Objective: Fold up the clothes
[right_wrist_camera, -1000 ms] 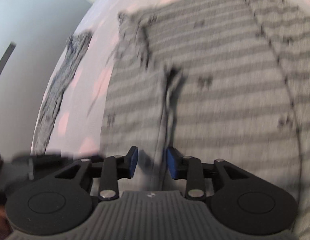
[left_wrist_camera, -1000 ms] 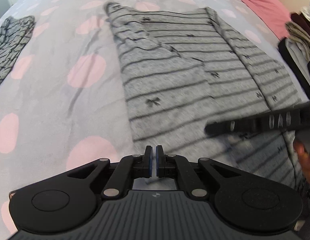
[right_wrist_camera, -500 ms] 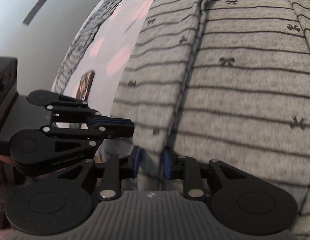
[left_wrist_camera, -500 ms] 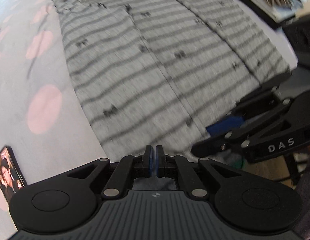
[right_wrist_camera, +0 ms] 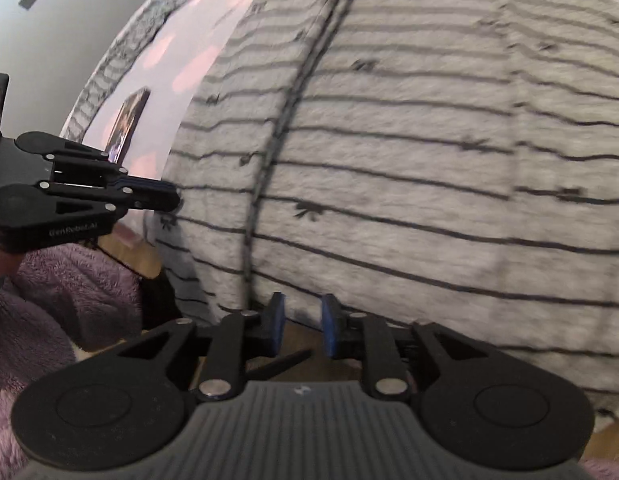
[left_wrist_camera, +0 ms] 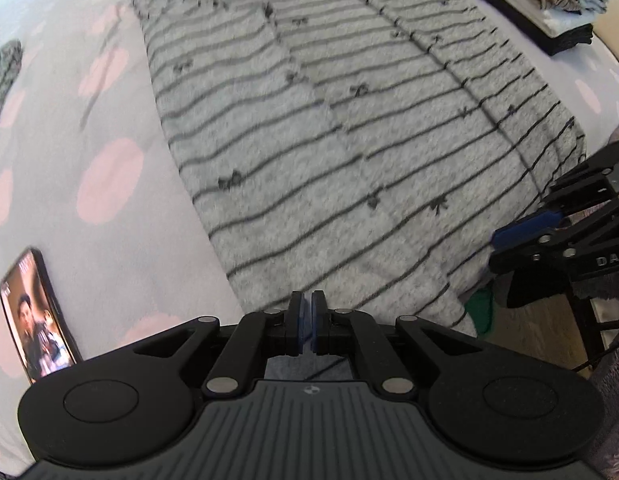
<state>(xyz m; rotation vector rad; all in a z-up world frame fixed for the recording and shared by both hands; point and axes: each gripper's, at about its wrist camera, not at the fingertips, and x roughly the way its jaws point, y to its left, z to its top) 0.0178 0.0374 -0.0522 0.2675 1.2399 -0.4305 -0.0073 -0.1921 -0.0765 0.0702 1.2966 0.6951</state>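
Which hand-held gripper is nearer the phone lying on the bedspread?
Left. The left hand-held gripper sits just beside the phone; the right hand-held gripper is farther, across the striped garment's hem.

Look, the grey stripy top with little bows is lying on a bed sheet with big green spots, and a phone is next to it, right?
Not quite: the spots are pink, not green. The left wrist view shows the grey stripy top on a pale bed sheet with big pink spots, and the phone lies beside it.

The left gripper [left_wrist_camera: 308, 322] points steeply down with its jaws pressed together. The right gripper [right_wrist_camera: 302, 326] also tilts downward, its jaws parted, opening, with nothing between them.
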